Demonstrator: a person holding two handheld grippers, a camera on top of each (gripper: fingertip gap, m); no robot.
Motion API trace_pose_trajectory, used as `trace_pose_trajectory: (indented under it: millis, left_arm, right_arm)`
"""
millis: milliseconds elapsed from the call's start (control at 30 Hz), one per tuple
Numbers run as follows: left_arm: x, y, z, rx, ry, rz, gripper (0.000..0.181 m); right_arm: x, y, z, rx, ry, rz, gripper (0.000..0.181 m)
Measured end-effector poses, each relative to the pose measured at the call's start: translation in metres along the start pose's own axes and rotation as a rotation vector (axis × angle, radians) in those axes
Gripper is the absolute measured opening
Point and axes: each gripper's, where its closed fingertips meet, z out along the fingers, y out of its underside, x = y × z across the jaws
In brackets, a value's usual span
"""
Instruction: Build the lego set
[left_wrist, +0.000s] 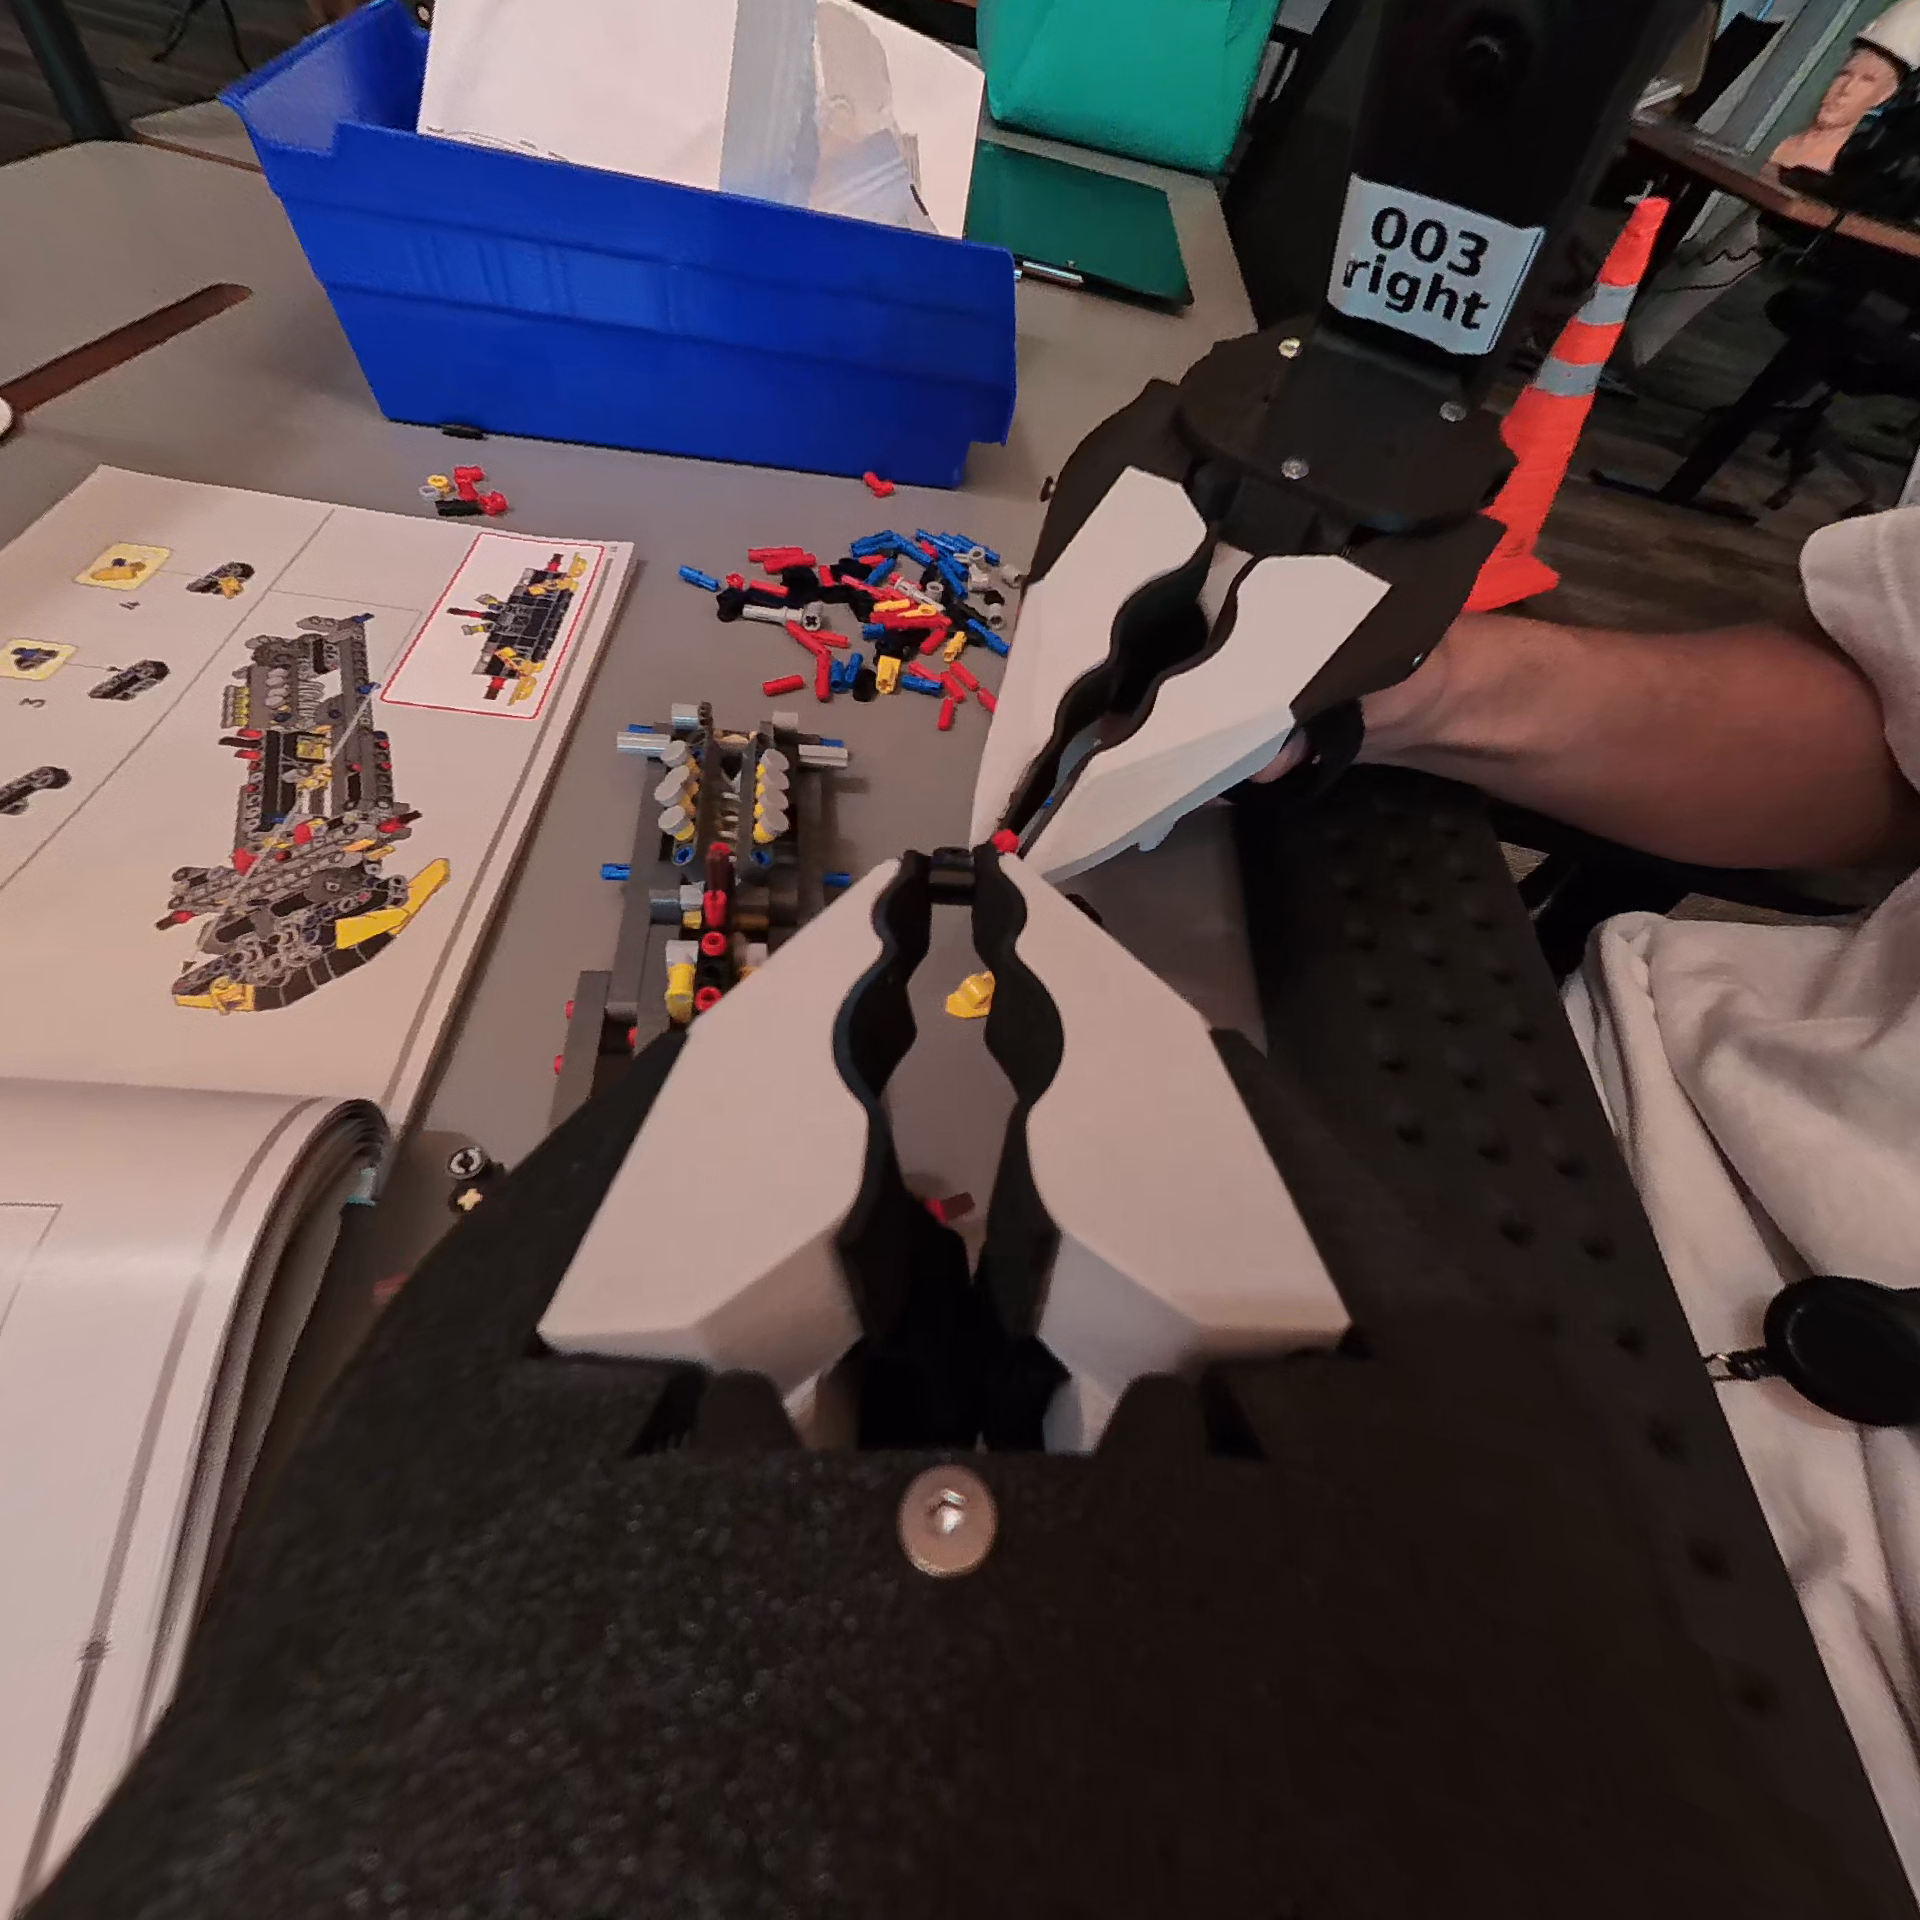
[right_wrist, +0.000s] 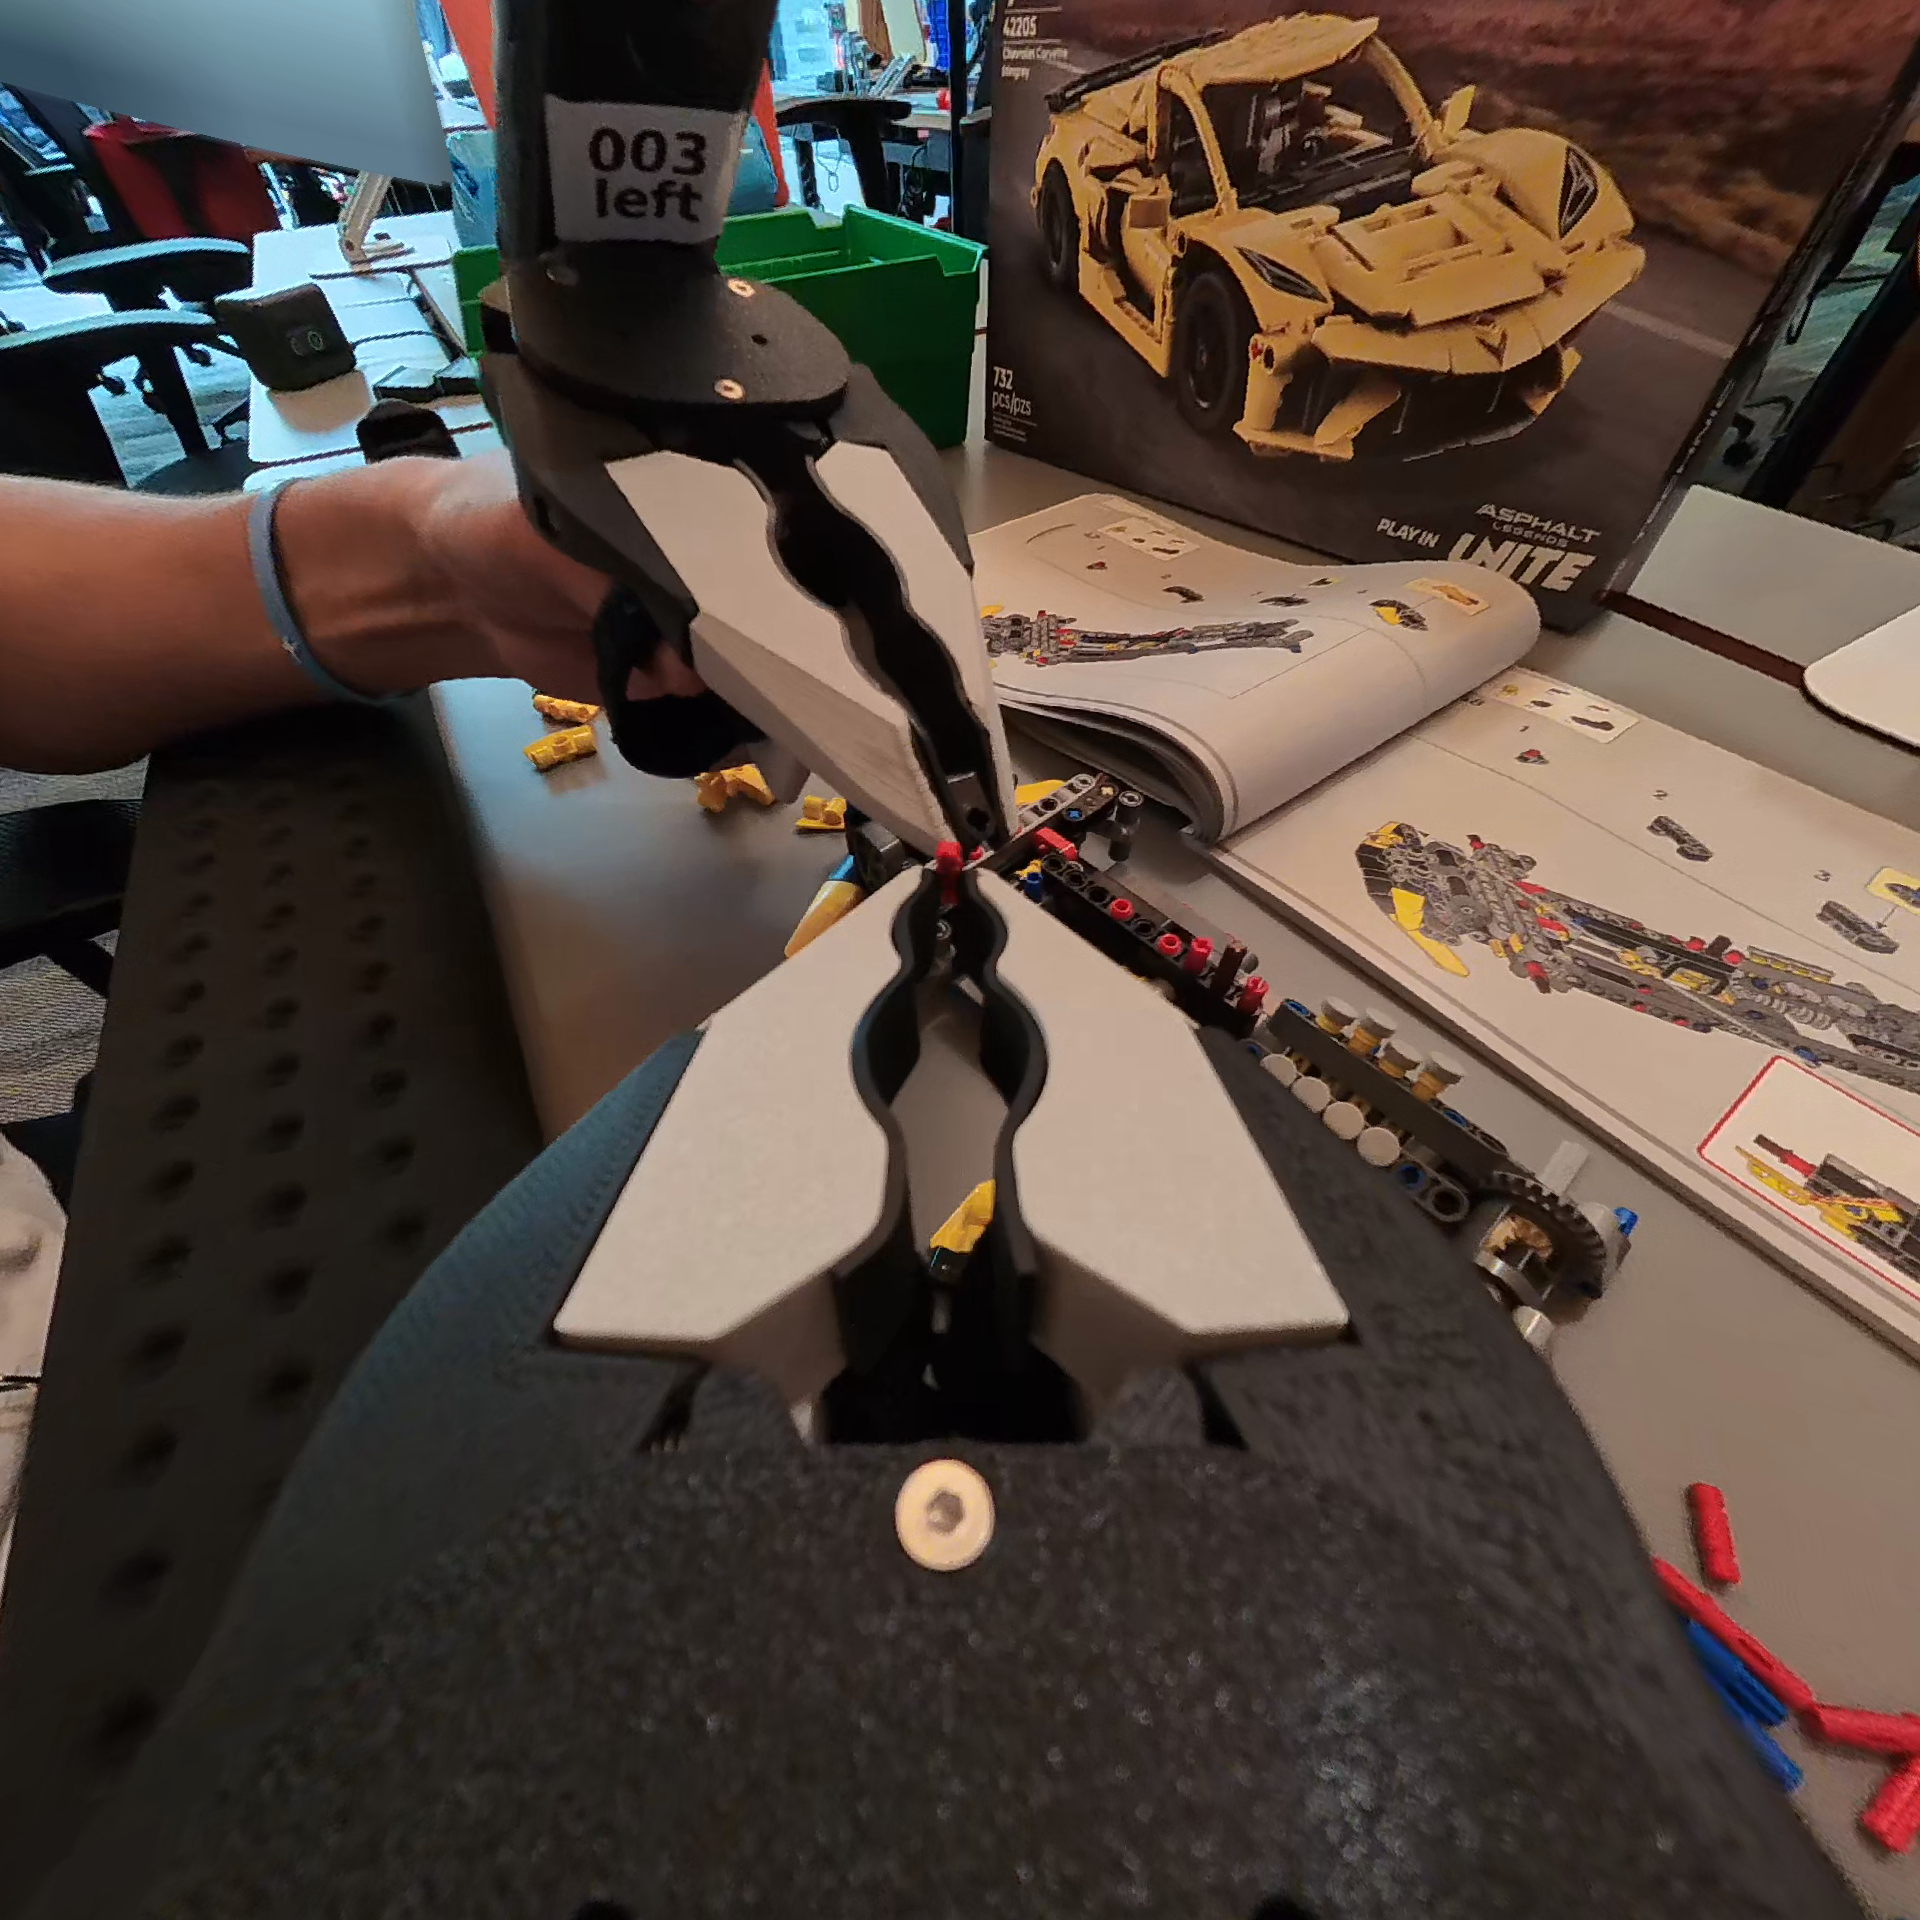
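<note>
At frame centre the left claw pinches a small black piece, and the right claw meets it tip to tip, closed on a red pin. Beyond, left of centre, the half-built chassis lies on the table beside the open instruction book, with loose pins behind and a blue bin upper left.

Two grippers meet above one partly built chassis. One open instruction booklet lies left of the chassis, one blue bin behind it, one set box beyond the booklet.

Soft indoor light, fisheye-warped edges, slight blur.
</note>
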Motion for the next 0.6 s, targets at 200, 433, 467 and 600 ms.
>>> trace_pose_trajectory:
  millis: [200, 433, 467, 600]
  left_arm:
    - [-0.0104, -0.0036, -0.0007, -0.005, -0.129, 0.109, 0.006]
    - [-0.0024, -0.0009, 0.0039, -0.015, -0.091, 0.114, 0.006]
    - [-0.0023, -0.0009, 0.0042, -0.014, -0.091, 0.112, 0.006]
    - [-0.0026, -0.0048, 0.0016, 0.008, -0.085, 0.098, 0.006]
  right_arm:
    - [0.0072, 0.0000, -0.0003, -0.002, 0.029, 0.028, 0.002]
    - [0.0080, 0.0052, 0.0022, -0.034, 0.045, 0.007, 0.003]
    - [0.0079, 0.0052, 0.0020, -0.032, 0.041, 0.015, 0.003]
    - [0.0075, 0.0023, 0.0012, -0.015, 0.037, 0.014, 0.002]
